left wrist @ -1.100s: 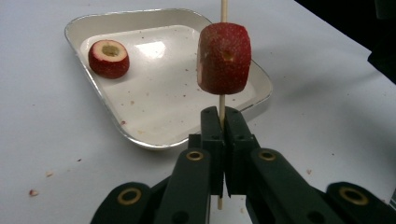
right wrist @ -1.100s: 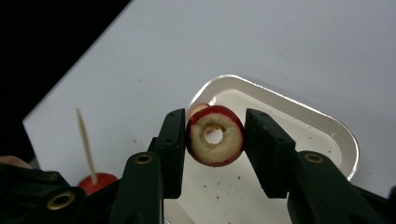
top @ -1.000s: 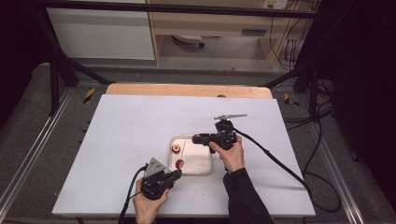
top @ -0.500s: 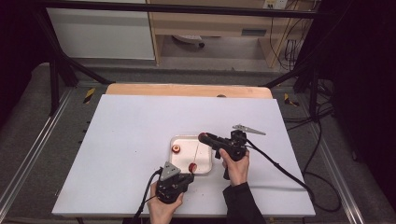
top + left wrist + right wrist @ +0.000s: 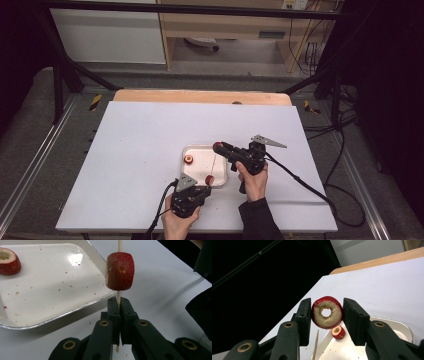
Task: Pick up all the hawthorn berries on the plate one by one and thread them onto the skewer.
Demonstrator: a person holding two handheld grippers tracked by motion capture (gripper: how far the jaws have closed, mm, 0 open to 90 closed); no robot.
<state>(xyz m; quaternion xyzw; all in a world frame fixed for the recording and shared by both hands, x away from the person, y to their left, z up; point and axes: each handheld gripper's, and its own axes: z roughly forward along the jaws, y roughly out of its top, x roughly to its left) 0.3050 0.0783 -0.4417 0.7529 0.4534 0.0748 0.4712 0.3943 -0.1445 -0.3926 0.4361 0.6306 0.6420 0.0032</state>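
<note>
In the left gripper view my left gripper [image 5: 119, 301] is shut on a thin wooden skewer [image 5: 119, 296] that stands upright. A red strawberry piece [image 5: 120, 271] is threaded on it just above the jaws. From above, the left gripper [image 5: 204, 186] sits at the tray's near edge, with the skewered piece [image 5: 209, 180] over the rim. My right gripper [image 5: 326, 312] is shut on a cored strawberry ring [image 5: 327, 312], its hole facing the camera. It hangs over the tray's far right corner [image 5: 218, 147], close to the skewer's upper end [image 5: 215, 155].
A shallow white metal tray [image 5: 200, 167] lies on the white table top [image 5: 140, 140] and holds one more cored strawberry piece [image 5: 188, 159]. A wooden strip [image 5: 200, 96] runs along the far edge. Gripper cables trail off to the right and near side.
My left gripper has slid right along the tray's near edge with the skewer. My right gripper has shifted a little to the right with the strawberry ring.
</note>
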